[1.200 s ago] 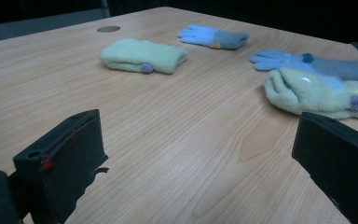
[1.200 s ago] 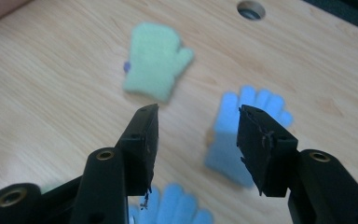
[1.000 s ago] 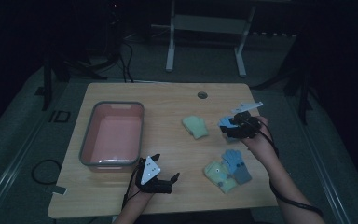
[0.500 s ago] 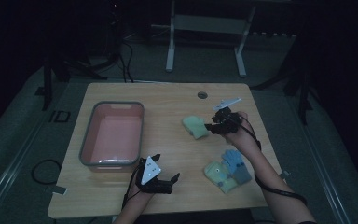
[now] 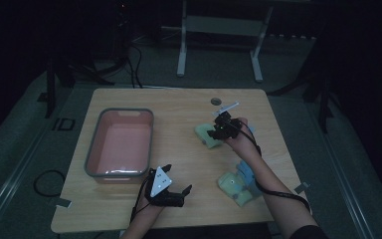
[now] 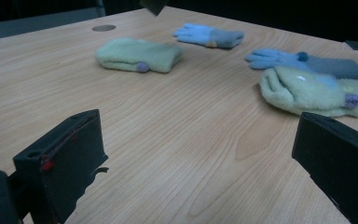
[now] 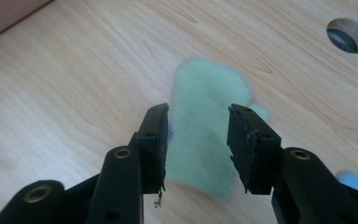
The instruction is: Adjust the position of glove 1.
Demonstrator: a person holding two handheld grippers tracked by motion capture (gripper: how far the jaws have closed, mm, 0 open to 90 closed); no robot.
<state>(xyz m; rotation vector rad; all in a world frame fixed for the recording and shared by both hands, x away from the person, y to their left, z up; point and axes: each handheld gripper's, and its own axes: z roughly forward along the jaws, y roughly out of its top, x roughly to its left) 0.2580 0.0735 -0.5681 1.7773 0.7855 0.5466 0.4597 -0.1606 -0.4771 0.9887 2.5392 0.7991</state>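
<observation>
The right hand-held gripper hovers with jaws parted over a green mitten on the table near the cable hole — the left hand-held gripper rests wide open beside the pink tub.

A folded pale green glove with a small purple dot lies flat on the worktop, near its round cable hole. Farther from that hole, a light blue glove lies alone, and another green glove overlaps a second blue one.
</observation>
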